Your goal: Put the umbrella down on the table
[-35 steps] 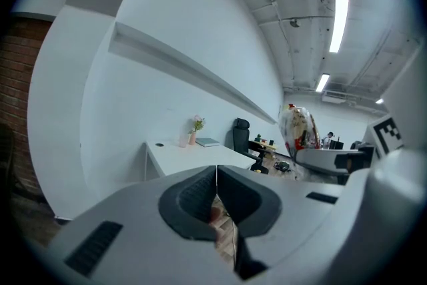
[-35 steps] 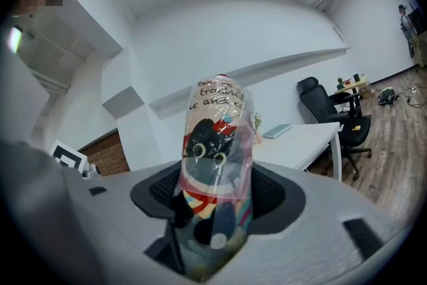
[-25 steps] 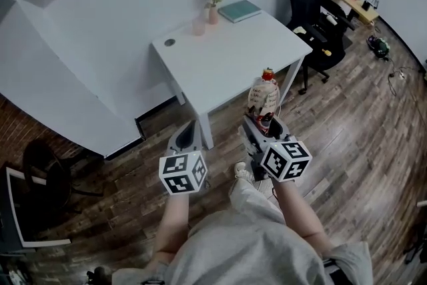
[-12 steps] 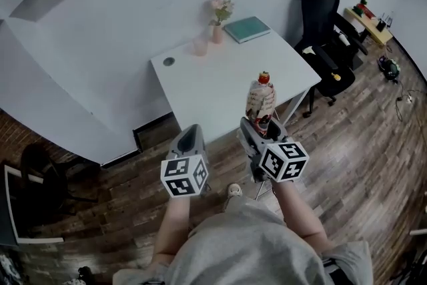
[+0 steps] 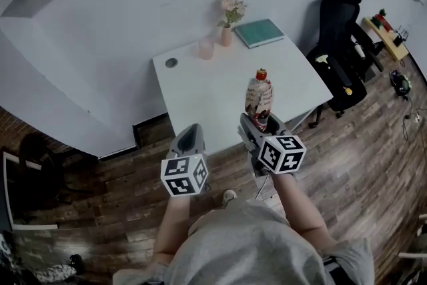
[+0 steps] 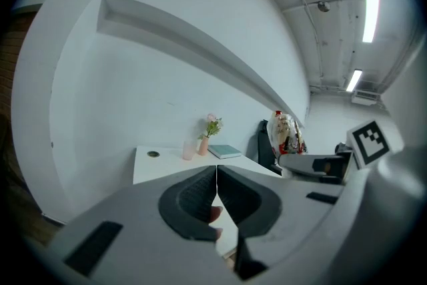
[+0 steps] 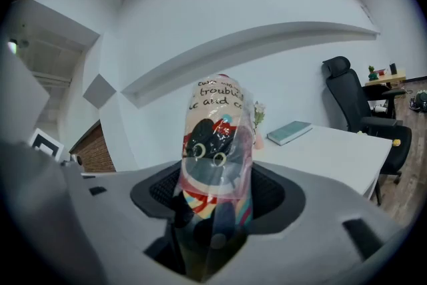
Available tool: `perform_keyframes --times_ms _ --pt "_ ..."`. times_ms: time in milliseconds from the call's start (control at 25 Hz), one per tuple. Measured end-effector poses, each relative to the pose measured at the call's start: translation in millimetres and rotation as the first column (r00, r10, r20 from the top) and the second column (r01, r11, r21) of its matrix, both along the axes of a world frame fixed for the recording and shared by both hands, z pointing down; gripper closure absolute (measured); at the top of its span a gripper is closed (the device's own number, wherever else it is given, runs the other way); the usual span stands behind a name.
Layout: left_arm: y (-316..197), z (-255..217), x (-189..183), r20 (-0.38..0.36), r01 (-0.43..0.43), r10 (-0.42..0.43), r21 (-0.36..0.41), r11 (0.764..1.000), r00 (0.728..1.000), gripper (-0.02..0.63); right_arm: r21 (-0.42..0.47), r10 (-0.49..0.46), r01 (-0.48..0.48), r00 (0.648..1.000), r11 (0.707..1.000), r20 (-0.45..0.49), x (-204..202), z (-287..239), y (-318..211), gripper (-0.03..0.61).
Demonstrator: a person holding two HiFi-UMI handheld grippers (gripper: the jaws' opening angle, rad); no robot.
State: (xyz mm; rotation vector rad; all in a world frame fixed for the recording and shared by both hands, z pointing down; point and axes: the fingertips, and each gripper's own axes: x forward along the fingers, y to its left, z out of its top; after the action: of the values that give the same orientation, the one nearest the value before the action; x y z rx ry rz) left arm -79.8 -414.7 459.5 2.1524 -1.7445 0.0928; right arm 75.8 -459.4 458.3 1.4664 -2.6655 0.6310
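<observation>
A folded umbrella (image 5: 259, 95) in a cartoon-printed sleeve with a red tip stands upright in my right gripper (image 5: 257, 125), which is shut on its lower end. The right gripper view shows the umbrella (image 7: 215, 143) filling the gap between the two pads of the right gripper (image 7: 215, 195). It hangs over the near edge of the white table (image 5: 213, 93). My left gripper (image 5: 190, 135) is beside it to the left, just short of the table's front edge. In the left gripper view, the left gripper (image 6: 216, 173) is shut with nothing held.
At the table's far edge stand a vase of flowers (image 5: 230, 20), a pink cup (image 5: 206, 48) and a green book (image 5: 259, 33). A round cable hole (image 5: 171, 63) is at the far left corner. A black office chair (image 5: 343, 43) stands right of the table.
Both grippers have come closer to the table. The umbrella, earlier in front of the table's near corner over the floor, now stands over the table's near edge.
</observation>
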Motion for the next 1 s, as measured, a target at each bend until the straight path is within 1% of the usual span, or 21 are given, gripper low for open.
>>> perform_keyframes --times_ms 320,480,600,760,1000 --pt "-40 19 -3 0.005 0.041 -0.04 -0.043 0.998 0.999 0.606 -0.082 -0.043 0.04 0.998 0.996 -0.039 -2 45 -63 0.311" --pt "-52 31 -4 0.009 0.053 -0.052 -0.066 0.996 0.999 0.605 -0.132 -0.071 0.063 0.996 0.989 -0.059 -6 70 -85 0.311" --pt "-62 39 -7 0.007 0.076 -0.076 -0.086 0.993 0.997 0.606 -0.177 -0.094 0.078 0.992 0.981 -0.081 -10 90 -101 0.311" --pt "-74 48 -10 0.005 0.086 -0.086 -0.105 0.991 0.996 0.606 -0.235 -0.114 0.087 0.988 0.968 -0.105 -14 114 -121 0.311" --pt "-87 61 -16 0.007 0.112 -0.113 -0.134 0.985 0.994 0.605 -0.295 -0.152 0.094 0.972 0.951 -0.181 -22 146 -149 0.311"
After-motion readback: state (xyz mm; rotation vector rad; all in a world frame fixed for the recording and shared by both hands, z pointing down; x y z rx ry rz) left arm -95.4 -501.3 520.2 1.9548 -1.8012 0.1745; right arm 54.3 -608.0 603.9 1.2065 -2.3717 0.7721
